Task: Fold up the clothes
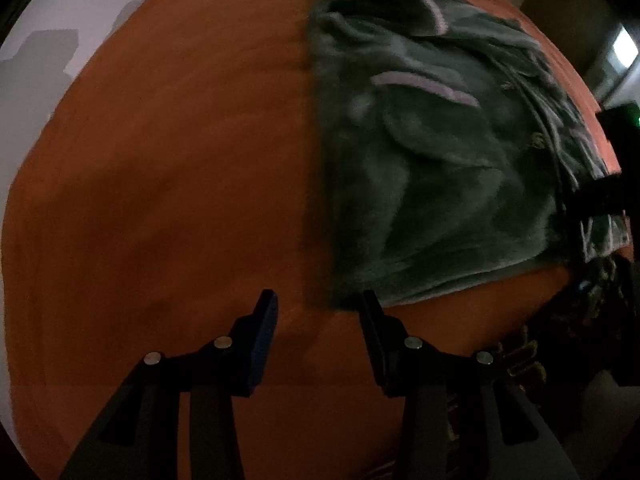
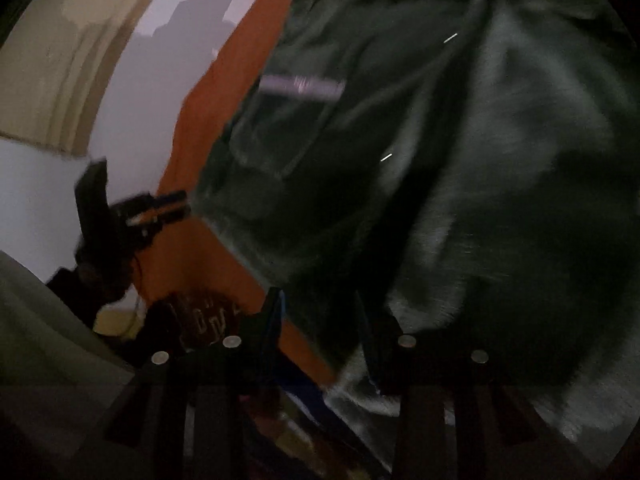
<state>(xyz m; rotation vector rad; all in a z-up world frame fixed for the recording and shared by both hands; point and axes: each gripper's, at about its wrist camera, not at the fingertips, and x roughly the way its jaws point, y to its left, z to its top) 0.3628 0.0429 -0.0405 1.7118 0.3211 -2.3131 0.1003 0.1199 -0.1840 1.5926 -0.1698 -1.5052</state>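
Black, two-fingered left gripper point(image 1: 318, 300) points steeply down over the orange-brown surface point(image 1: 160, 184); its jaws stand apart with only bare surface between them, pinching nothing. Tip of its right-hand finger lies just beside the near corner of the dark green fleecy garment point(image 1: 432, 184), contact not resolvable. Garment lies flattened on the right part of the surface, near hem running toward the right edge; pale lilac trim strips point(image 1: 426, 87) and small buttons show on its upper layers.

Black right gripper point(image 2: 320, 300) is blurred; jaws apart, a strip of the orange-brown surface and the garment's edge visible between them, no grip on cloth discernible. The green garment point(image 2: 460, 152) fills most of this view, lying directly ahead and to the right. To the left, the other gripper point(image 2: 160, 210) hangs at the garment's far corner. White wall point(image 2: 132, 92) and a beige panel point(image 2: 60, 76) stand behind.
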